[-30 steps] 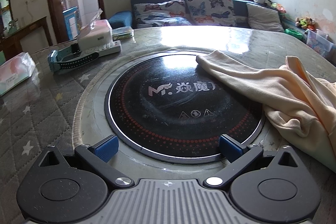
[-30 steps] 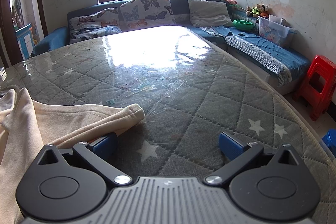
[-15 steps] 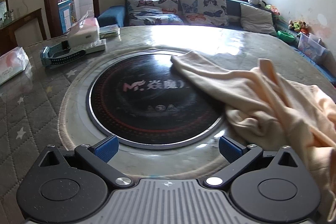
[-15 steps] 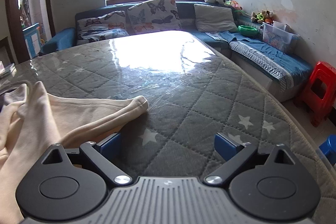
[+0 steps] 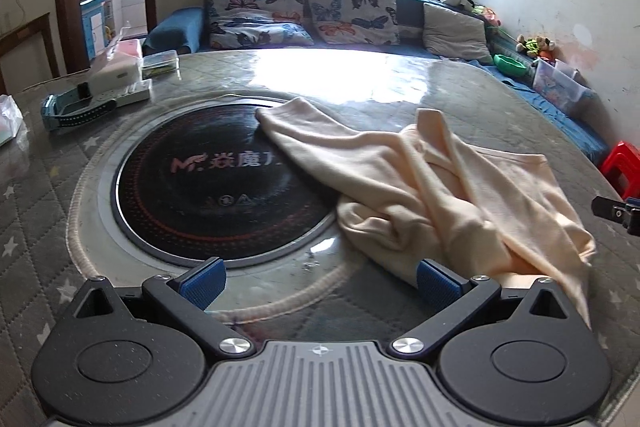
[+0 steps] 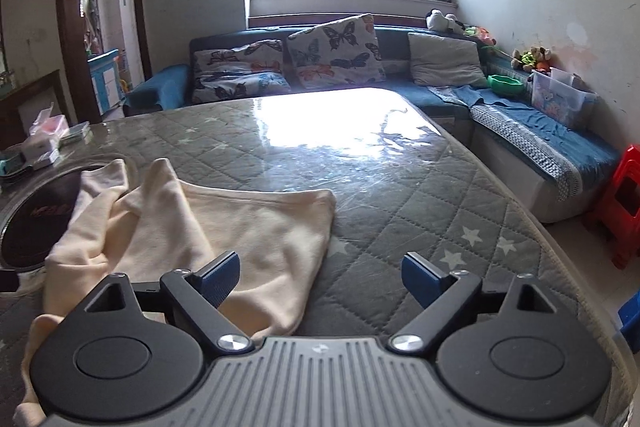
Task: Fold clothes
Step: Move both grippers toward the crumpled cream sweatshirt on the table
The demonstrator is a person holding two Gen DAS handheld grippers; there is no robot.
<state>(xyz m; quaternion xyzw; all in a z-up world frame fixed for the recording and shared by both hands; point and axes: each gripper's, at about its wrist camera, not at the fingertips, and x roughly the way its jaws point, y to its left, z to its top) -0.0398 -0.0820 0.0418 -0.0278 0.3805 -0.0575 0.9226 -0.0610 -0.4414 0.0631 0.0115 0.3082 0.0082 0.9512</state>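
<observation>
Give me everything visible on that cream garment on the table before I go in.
The cream garment is a soft knit piece, plain, lying crumpled and unfolded on the quilted table. One sleeve-like end reaches over the black round cooktop set in the table; a ridge of bunched fabric runs up the middle, and a flatter panel with a hemmed edge spreads to the right. Neither claw grips it, though its near edge lies under the right claw, whose jaws are closing with nothing between them.
</observation>
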